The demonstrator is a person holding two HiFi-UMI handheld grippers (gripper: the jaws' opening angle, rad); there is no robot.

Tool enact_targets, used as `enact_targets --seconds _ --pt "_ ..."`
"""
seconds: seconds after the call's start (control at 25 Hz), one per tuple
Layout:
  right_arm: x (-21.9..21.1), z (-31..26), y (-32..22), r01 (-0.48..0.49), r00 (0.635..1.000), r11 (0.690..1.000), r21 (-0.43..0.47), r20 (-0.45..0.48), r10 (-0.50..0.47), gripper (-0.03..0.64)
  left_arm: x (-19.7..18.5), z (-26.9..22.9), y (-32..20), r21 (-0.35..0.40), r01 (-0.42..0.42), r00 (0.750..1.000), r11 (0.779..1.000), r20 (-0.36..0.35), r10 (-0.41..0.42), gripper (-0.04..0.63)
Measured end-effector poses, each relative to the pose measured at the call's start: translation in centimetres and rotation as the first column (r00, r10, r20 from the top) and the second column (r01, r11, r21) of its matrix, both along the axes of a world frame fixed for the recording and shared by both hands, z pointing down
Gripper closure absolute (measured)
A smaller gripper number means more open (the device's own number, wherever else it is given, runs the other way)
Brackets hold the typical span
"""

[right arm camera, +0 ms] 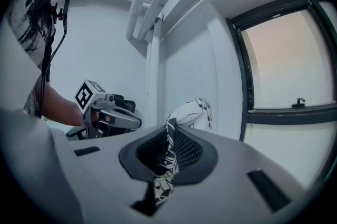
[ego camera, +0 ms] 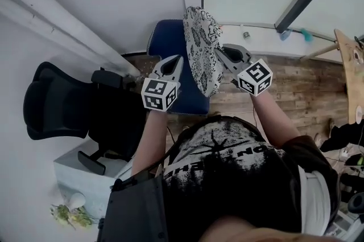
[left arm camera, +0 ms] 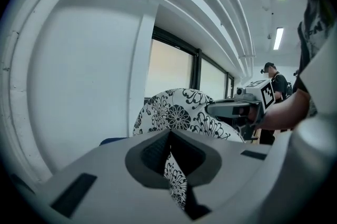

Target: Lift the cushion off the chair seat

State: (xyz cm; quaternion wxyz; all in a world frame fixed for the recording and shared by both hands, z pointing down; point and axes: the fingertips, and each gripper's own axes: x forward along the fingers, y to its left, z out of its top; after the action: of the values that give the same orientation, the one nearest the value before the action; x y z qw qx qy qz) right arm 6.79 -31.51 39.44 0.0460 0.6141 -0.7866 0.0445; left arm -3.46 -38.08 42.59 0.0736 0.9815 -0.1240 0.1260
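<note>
At the far left stands a black mesh office chair [ego camera: 62,105] beside the white wall. Right of it, the left gripper [ego camera: 172,64] has its jaws closed on the near left edge of the black-and-white flower-patterned fabric cushion [ego camera: 202,50]. In the left gripper view a fold of the patterned cloth [left arm camera: 176,182] is pinched between the two pads of the left gripper [left arm camera: 171,162]. The cushion stands up on its edge between the two grippers, over the blue padded chair seat [ego camera: 166,42]. On its right side, the right gripper [ego camera: 220,56] is clamped on the cushion's other edge. In the right gripper view a strip of the fabric [right arm camera: 167,157] is squeezed between the nearly closed jaws. A brown wooden plank floor [ego camera: 298,82] lies to the right.
</note>
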Motion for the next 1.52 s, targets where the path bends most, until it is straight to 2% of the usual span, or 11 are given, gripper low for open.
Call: enact_targets --seconds 0.2,0.68,1.52 --pt "0.5 -0.2 0.9 -0.017 1.0 1.0 0.0 -0.004 0.017 0.588 0.1 -0.1 0.0 -0.012 0.009 1.0 1.0 -0.022 -0.01 0.583" --pt "2.1 1.2 2.0 -0.071 0.997 0.997 -0.031 0.02 0.072 0.588 2.3 0.8 0.7 -0.02 -0.045 0.999 0.999 -0.01 0.044 0.583" --pt "2.9 1.7 1.4 -0.066 0.998 0.997 -0.027 0.005 0.066 0.588 3.2 1.3 0.5 -0.028 -0.044 0.999 0.999 -0.006 0.044 0.583"
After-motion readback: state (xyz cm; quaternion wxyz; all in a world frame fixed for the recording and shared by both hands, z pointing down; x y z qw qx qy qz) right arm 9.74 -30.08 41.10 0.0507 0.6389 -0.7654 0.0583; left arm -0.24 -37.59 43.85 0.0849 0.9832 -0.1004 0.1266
